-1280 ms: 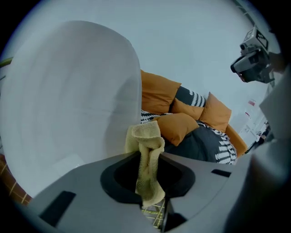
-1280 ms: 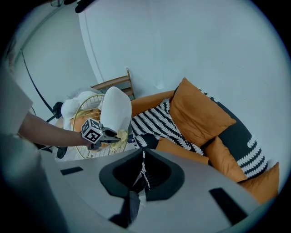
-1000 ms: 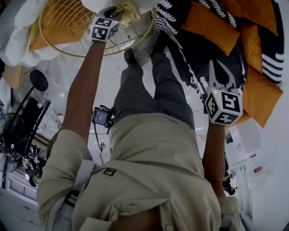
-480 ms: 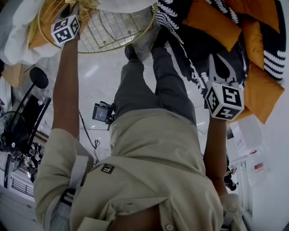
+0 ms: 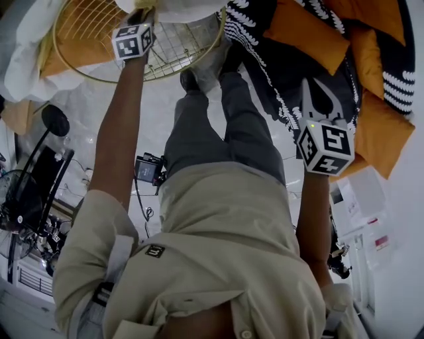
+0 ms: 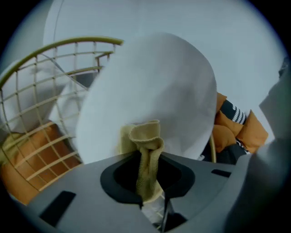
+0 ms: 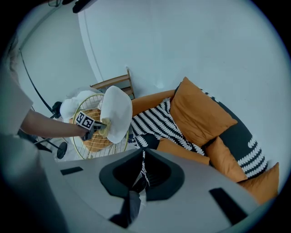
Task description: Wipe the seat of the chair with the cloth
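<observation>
**Cloth pinched against the chair's white cushion**

Head view: the left gripper (image 5: 141, 16) reaches up to the gold wire chair (image 5: 179, 53). The right gripper (image 5: 322, 99) hangs over a sofa (image 5: 298, 26) with striped and orange cushions, well apart from the chair.

Left gripper view: the jaws pinch a yellow cloth (image 6: 145, 143), and its bunched end touches the round white cushion (image 6: 154, 86) inside the chair's wire shell.

Right gripper view: the jaws are pressed together with nothing between them. The chair stands to the left of the sofa.
</observation>
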`<action>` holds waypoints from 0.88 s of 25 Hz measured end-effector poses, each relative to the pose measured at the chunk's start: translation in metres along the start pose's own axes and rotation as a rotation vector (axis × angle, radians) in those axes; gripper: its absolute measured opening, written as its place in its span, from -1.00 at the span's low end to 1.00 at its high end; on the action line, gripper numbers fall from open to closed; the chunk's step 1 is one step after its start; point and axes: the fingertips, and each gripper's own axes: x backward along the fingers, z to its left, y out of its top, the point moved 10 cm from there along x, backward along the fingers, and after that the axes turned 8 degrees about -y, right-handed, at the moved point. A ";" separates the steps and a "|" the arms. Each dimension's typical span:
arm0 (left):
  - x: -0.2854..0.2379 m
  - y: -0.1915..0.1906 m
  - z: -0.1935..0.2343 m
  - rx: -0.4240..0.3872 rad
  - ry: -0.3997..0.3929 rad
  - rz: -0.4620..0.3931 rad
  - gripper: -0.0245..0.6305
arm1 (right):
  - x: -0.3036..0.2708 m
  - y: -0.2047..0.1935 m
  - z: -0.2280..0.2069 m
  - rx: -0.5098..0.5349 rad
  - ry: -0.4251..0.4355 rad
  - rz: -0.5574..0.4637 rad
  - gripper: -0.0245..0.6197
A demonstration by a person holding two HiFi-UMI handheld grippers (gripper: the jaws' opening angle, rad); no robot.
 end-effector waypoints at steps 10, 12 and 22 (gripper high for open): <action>-0.006 -0.018 -0.141 -0.137 -0.300 0.130 -0.66 | 0.016 0.022 0.026 0.025 0.020 -0.071 -0.84; 0.012 -0.010 -0.147 -0.179 -0.312 0.106 -0.66 | 0.021 0.033 0.026 0.039 0.025 -0.101 -0.84; 0.150 0.066 -0.130 -0.265 -0.268 -0.163 -0.66 | 0.064 0.093 0.046 0.070 0.047 -0.236 -0.84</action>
